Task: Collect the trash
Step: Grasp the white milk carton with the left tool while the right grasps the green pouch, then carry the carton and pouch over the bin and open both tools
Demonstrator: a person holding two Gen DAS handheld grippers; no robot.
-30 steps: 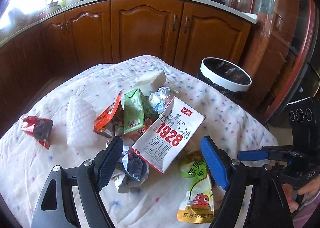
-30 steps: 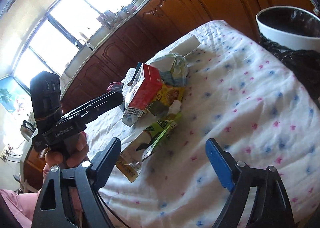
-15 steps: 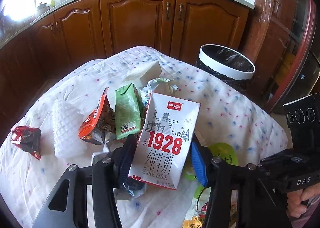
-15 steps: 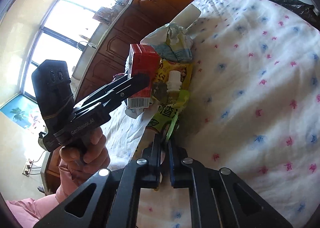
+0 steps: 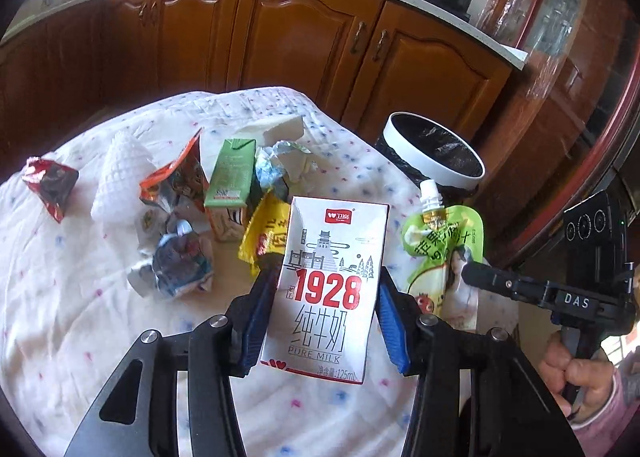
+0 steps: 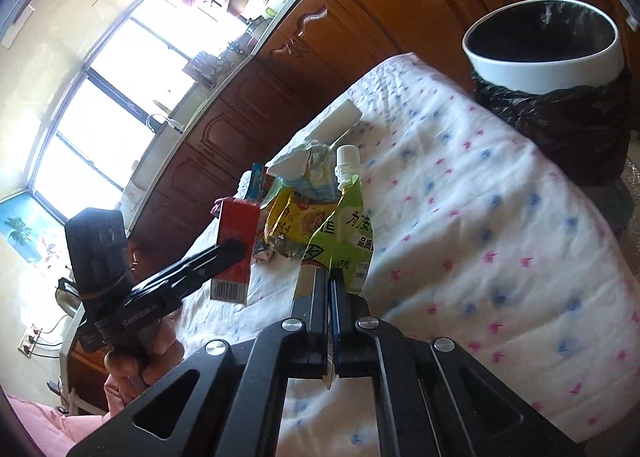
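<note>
L gripper (image 5: 326, 311) clamped on white 1928 pure-milk carton (image 5: 328, 289), red digits, held upright above tablecloth (image 5: 72, 297), sides pinched. R gripper (image 6: 329, 289) clenched on green spouted juice pouch (image 6: 346, 233), flat, white cap up, lifted nr wrapper pile (image 5: 224, 193). White-rimmed bin (image 6: 544, 57) w/ black liner beside table.

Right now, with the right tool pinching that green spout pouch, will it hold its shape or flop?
The green spout pouch looks flat and creased, so probably near empty, light and floppy. Gripped at its bottom edge by the right tool, its capped top may droop.
</note>
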